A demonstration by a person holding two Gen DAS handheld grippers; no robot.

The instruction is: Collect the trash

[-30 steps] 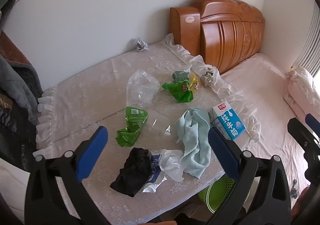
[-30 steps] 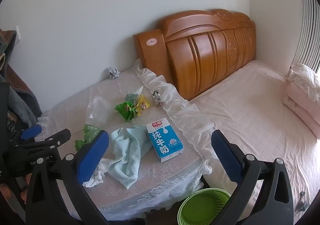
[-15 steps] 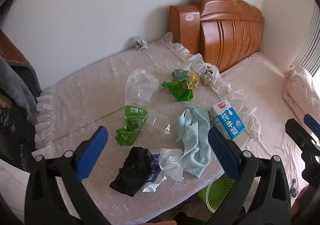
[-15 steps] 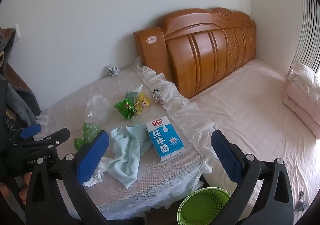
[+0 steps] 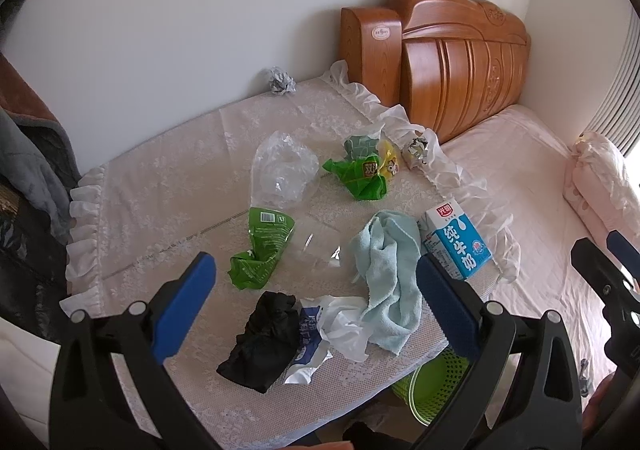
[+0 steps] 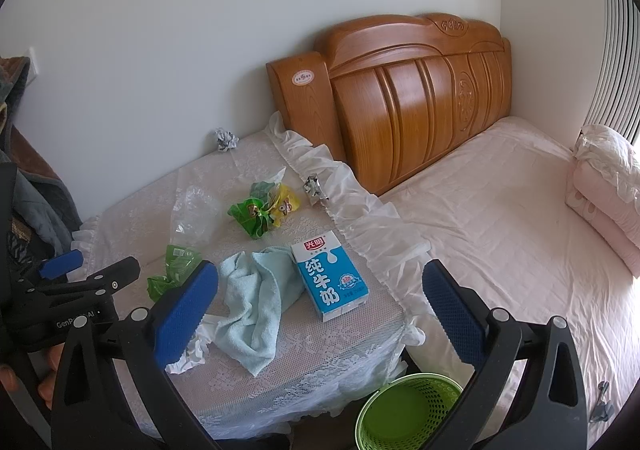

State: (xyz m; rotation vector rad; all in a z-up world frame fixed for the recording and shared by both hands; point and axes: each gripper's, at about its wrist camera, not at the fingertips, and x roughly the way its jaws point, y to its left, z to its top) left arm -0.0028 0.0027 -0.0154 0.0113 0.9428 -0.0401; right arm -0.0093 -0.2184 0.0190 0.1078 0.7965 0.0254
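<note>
1. Hovering above the table (image 5: 168, 185): left gripper (image 5: 316, 286) and right gripper (image 6: 320, 298) both spread wide, nothing held.
2. Step: pre-grasp, judged; no trash collected yet.
3. Milk carton (image 6: 330, 280) lies near the table edge, green bin (image 6: 404, 410) on the floor below (empty, apparently).
4. Next: right gripper descends, straddles the carton, closes.

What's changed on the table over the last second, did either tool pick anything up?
Nothing was picked up. The left tool and right tool stayed open and empty, with only a slight camera drift. The milk carton, blue towel and green bin lie as before.
</note>
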